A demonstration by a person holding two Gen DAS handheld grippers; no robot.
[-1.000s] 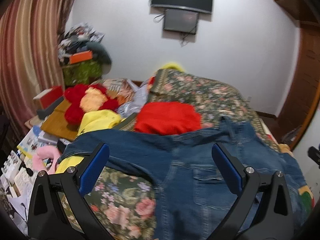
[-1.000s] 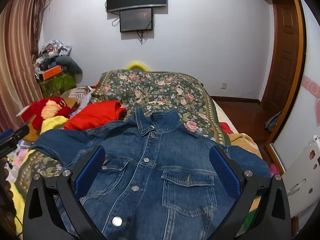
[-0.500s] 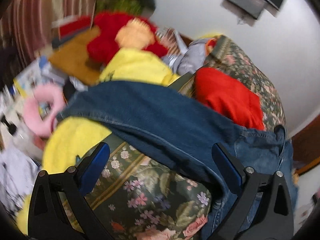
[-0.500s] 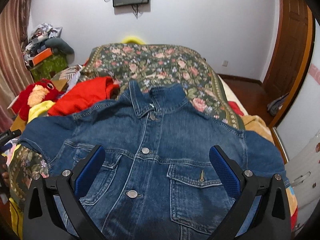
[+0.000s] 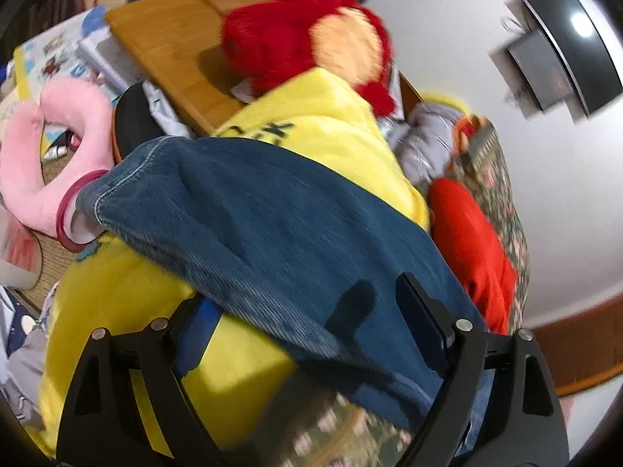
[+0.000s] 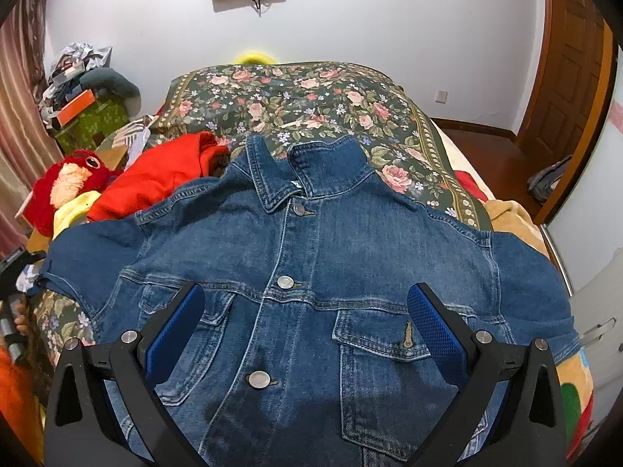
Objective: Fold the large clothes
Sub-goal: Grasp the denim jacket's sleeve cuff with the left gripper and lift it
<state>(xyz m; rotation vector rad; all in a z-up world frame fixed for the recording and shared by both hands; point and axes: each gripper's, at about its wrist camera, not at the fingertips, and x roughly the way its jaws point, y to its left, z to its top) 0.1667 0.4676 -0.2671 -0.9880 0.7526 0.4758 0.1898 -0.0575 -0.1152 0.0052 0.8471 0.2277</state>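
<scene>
A blue denim jacket [image 6: 311, 272] lies front up and buttoned on the flowered bedspread [image 6: 296, 101], collar toward the far wall, both sleeves spread out sideways. My right gripper [image 6: 305, 323] is open and hovers above the chest, between the two pockets. In the left wrist view the jacket's left sleeve [image 5: 249, 225] drapes over a yellow blanket [image 5: 323, 128] at the bed's left edge. My left gripper [image 5: 307, 319] is open, its jaws either side of the sleeve near the shoulder, one finger under the cloth.
A red garment [image 6: 155, 179] lies left of the collar. A red plush toy [image 6: 66, 183], a pink neck pillow [image 5: 50, 155], books and a wooden board [image 5: 171, 50] crowd the left side. A wooden door [image 6: 572, 78] stands at right.
My left gripper has swung down and left, closing in on the left sleeve until its jaws straddle it. My right gripper has tilted down and moved closer over the jacket's chest.
</scene>
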